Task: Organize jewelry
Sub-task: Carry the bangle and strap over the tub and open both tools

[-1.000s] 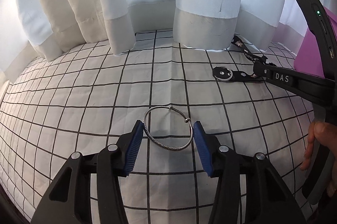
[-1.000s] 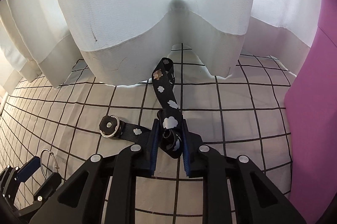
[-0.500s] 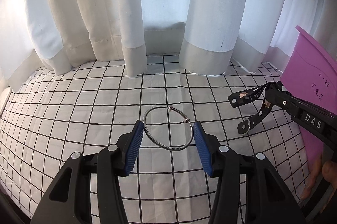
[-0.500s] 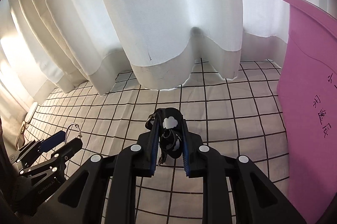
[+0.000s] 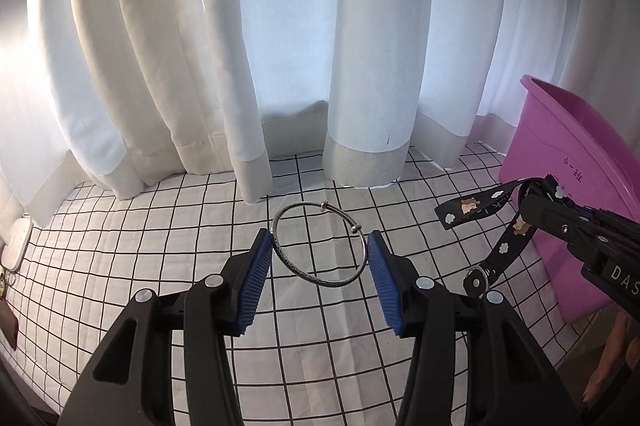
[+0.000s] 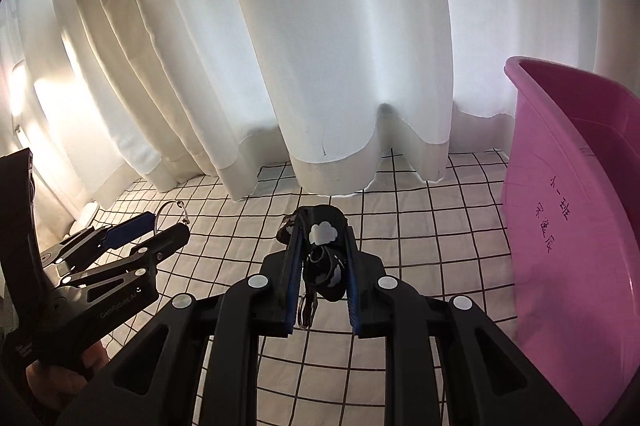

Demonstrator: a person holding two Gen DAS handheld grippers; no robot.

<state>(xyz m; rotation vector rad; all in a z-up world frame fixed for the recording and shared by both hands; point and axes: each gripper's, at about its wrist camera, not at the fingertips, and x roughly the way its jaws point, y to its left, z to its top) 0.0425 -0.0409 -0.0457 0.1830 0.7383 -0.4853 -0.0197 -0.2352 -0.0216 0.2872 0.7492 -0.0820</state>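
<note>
My left gripper (image 5: 320, 258) is shut on a thin silver bangle (image 5: 319, 245) and holds it flat in the air above the grid-patterned cloth (image 5: 160, 226). It also shows at the left of the right wrist view (image 6: 160, 226) with the bangle (image 6: 172, 211). My right gripper (image 6: 322, 250) is shut on a black strap with white clouds (image 6: 324, 258). In the left wrist view the strap (image 5: 480, 209) hangs from it, a metal ring (image 5: 476, 278) at its end.
A pink tub (image 6: 580, 205) with handwriting stands at the right; it also shows in the left wrist view (image 5: 568, 161). White curtains (image 5: 280, 45) hang at the back. A white device (image 5: 16, 242) lies at the far left edge of the cloth.
Both grippers have risen from the cloth with their loads. The strap has left the cloth and now dangles. The pink tub has come more fully into view.
</note>
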